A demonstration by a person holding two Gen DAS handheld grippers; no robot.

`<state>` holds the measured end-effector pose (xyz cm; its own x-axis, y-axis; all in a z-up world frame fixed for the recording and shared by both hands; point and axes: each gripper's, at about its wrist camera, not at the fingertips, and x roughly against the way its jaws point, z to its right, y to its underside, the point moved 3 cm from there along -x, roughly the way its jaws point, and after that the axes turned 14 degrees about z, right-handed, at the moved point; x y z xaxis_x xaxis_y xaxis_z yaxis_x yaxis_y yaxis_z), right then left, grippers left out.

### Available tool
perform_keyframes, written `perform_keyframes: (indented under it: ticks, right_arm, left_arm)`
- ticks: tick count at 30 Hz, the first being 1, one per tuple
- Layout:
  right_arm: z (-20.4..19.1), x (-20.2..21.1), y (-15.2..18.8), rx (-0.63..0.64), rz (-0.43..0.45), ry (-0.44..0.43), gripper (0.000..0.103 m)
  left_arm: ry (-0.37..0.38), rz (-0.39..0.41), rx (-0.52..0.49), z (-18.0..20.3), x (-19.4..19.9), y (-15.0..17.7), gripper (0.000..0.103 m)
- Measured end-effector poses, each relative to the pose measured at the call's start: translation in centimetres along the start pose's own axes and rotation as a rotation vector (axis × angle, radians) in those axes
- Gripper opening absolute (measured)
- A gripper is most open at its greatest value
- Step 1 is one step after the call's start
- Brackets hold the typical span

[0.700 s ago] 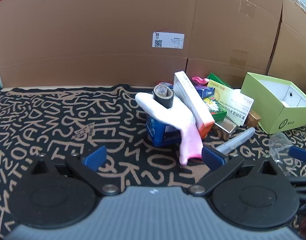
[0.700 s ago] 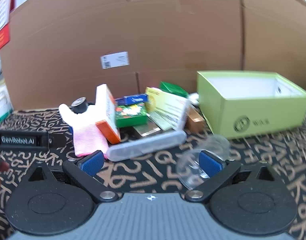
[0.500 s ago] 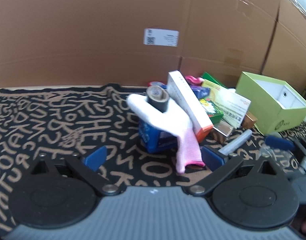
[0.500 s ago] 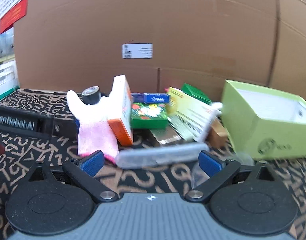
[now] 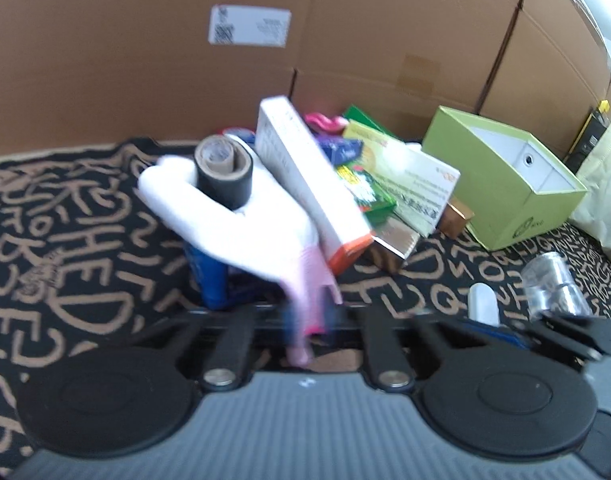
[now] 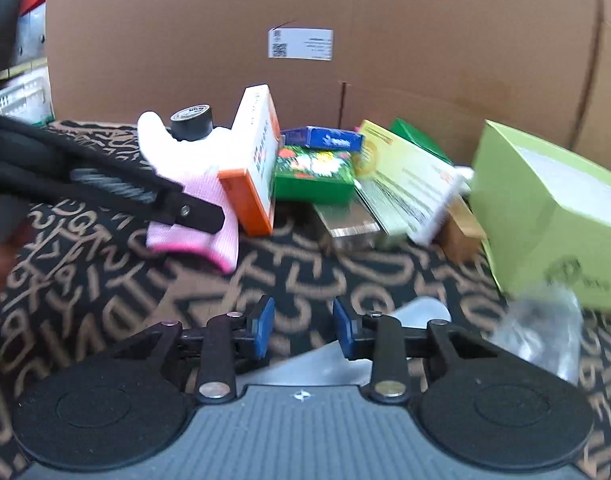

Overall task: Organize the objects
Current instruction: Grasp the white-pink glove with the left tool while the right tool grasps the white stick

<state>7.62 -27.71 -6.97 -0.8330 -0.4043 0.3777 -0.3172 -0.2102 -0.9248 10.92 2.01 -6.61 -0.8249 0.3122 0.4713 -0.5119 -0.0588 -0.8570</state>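
Observation:
A white glove with a pink cuff (image 5: 265,232) drapes over a blue pack, with a black tape roll (image 5: 224,172) on it and a white-orange box (image 5: 309,184) leaning beside it. My left gripper (image 5: 309,320) is shut on the glove's pink cuff; it also shows in the right wrist view (image 6: 193,212). My right gripper (image 6: 301,330) has its blue pads partly closed around a translucent plastic case (image 6: 389,340) lying under them. The lime green open box (image 5: 501,176) stands at right, and shows in the right wrist view (image 6: 553,216).
A pile of small boxes, green (image 6: 313,176), blue (image 6: 323,138) and yellow-white (image 6: 409,184), lies between the glove and the green box. A clear crumpled plastic piece (image 6: 541,328) lies at right. Cardboard walls (image 6: 345,20) stand behind. A patterned mat (image 5: 65,240) covers the surface.
My left gripper has moved forward and shut on the glove's cuff. My right gripper has moved over the translucent case and narrowed its jaws around it.

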Motion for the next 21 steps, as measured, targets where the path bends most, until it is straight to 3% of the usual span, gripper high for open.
perform_keyframes:
  ticks: [4, 8, 11, 13, 14, 19, 21]
  right_arm:
    - [1.1, 3.2, 1.0, -0.103, 0.014, 0.040, 0.037]
    - [1.8, 5.5, 0.9, -0.190, 0.042, 0.082, 0.037]
    - [1.8, 6.4, 1.0, -0.165, 0.053, 0.126, 0.052]
    - [1.8, 6.4, 1.3, -0.142, 0.048, 0.177, 0.062]
    - [2.0, 6.2, 1.5, -0.134, 0.039, 0.191, 0.062]
    - [2.6, 4.8, 2.4, -0.123, -0.015, 0.234, 0.062]
    - [2.8, 4.2, 2.5, -0.146, -0.028, 0.227, 0.061]
  left_arm:
    - [0.055, -0.009, -0.029, 0.6, 2.1, 1.1, 0.003]
    - [0.105, -0.085, -0.053, 1.0, 5.4, 3.7, 0.003]
    - [0.080, -0.084, -0.077, 1.3, 6.8, 4.7, 0.018]
    - [0.042, -0.056, -0.085, 1.2, 6.7, 4.4, 0.056]
    - [0.016, -0.044, -0.080, 1.0, 6.4, 4.2, 0.063]
    - [-0.014, -0.049, -0.028, 0.8, 4.0, 3.0, 0.068]
    - [0.003, -0.041, -0.065, 1.5, 3.3, 2.9, 0.064]
